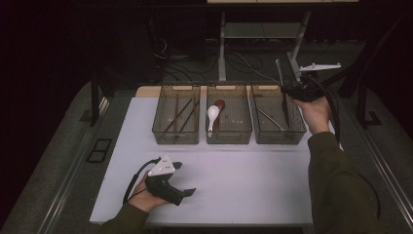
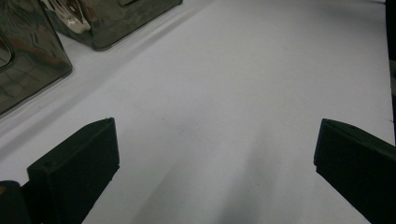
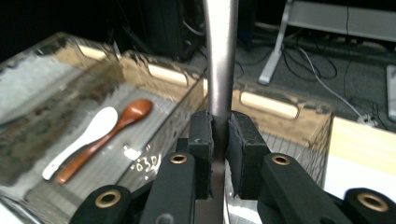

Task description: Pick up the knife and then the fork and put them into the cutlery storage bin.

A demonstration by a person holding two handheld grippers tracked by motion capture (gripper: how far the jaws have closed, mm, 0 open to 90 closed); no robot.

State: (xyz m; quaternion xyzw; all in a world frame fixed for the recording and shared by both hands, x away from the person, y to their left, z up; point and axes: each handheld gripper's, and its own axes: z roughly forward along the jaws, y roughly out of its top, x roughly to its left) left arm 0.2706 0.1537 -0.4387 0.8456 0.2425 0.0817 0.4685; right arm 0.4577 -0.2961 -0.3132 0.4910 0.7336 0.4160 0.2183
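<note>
In the high view, the right gripper (image 1: pixel 287 92) is positioned at the upper right of the frame, above the rightmost bin (image 1: pixel 279 137) of three translucent bins set in a row across the upper centre. Its jaws are pressed onto a metal utensil (image 1: pixel 281 80), a slim silver handle that rises above the gripper and continues below it toward the bin; which kind of utensil it is cannot be told. In the right gripper view, the right gripper (image 3: pixel 220 135) has both black pads clamped against the utensil (image 3: pixel 220 56) at the centre of the frame, with the handle running upright to the top edge. At left centre of that view, a white spoon (image 3: pixel 86 137) and a brown wooden spoon (image 3: pixel 112 130) lie side by side in the middle bin (image 3: pixel 154 70). A second metal utensil (image 1: pixel 270 118) lies in the rightmost bin in the high view, and dark chopsticks (image 1: pixel 181 115) lie in the leftmost bin (image 1: pixel 175 139). The left gripper (image 1: pixel 187 178) rests at the lower left on the white table (image 1: pixel 243 180). In the left gripper view its jaws stand spread wide, with bare table surface (image 2: pixel 224 93) between them.
</note>
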